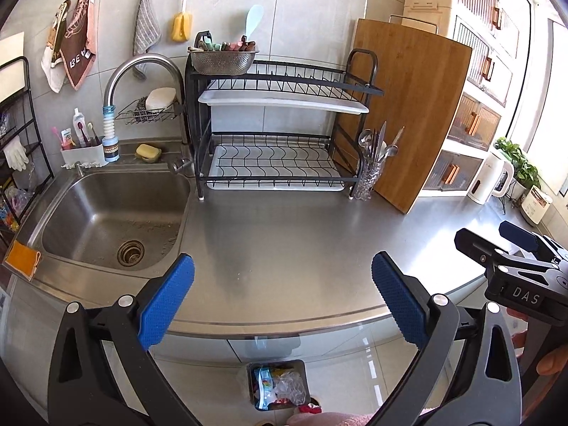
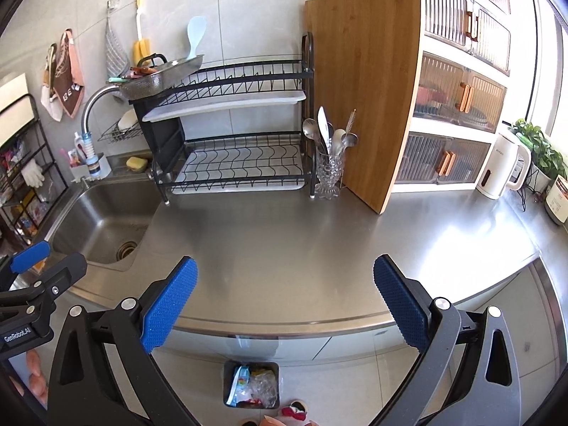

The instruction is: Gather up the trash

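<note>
Stainless steel worktop runs from the sink at its left end to the dish rack and cutting board along the back edge. Left gripper and right gripper hover above the front edge, both spread wide and holding nothing. Trash, crumpled clear plastic and a colourful wrapper, sits in a small grey bin on the floor below. No loose litter shows on the worktop, so scanning slowly before reaching seems wise.

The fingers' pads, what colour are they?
Blue, with a bumpy texture, on black fingers; clearest in the right wrist view.
</note>
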`<action>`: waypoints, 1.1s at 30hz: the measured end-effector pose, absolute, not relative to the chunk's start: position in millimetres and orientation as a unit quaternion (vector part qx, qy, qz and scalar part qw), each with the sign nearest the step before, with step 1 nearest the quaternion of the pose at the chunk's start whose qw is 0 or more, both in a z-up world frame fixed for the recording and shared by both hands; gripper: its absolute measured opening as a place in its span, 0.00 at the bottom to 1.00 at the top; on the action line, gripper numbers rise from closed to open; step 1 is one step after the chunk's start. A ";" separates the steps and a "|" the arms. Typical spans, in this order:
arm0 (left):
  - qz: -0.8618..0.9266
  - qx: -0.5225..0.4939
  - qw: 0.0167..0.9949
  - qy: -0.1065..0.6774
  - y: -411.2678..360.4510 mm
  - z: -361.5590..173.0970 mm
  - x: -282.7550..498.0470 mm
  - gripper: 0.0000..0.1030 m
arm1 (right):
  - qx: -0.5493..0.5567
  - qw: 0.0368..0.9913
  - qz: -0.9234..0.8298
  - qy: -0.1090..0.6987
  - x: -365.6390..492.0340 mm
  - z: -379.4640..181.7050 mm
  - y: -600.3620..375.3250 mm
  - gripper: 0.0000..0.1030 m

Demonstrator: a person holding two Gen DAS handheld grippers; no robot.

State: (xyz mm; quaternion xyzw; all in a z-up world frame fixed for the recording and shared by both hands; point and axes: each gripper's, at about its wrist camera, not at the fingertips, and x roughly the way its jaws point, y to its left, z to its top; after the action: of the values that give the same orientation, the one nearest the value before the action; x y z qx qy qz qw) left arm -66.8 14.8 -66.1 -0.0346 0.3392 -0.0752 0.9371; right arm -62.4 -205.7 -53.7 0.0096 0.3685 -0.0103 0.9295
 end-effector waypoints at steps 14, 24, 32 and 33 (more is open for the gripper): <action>-0.067 -0.037 0.939 0.336 21.2 -64.0 -67.1 0.92 | 0.005 0.932 -0.003 0.363 -61.0 -51.7 -194.9 0.97; -0.064 -0.037 0.940 0.334 20.9 -64.3 -66.3 0.92 | 0.004 0.931 0.000 0.366 -61.1 -51.4 -192.4 0.97; -0.056 -0.034 0.942 0.329 18.6 -62.5 -67.4 0.92 | 0.004 0.932 -0.003 0.363 -61.6 -50.4 -193.7 0.97; -0.055 -0.033 0.942 0.329 18.5 -62.2 -67.5 0.92 | 0.005 0.932 -0.003 0.363 -61.6 -50.3 -193.9 0.97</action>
State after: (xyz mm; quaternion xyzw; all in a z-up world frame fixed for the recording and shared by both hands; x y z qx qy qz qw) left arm -67.5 18.5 -62.2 -0.0331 0.3287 -0.0548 0.9423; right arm -61.6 -193.9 -50.3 0.0047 0.3635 -0.0030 0.9316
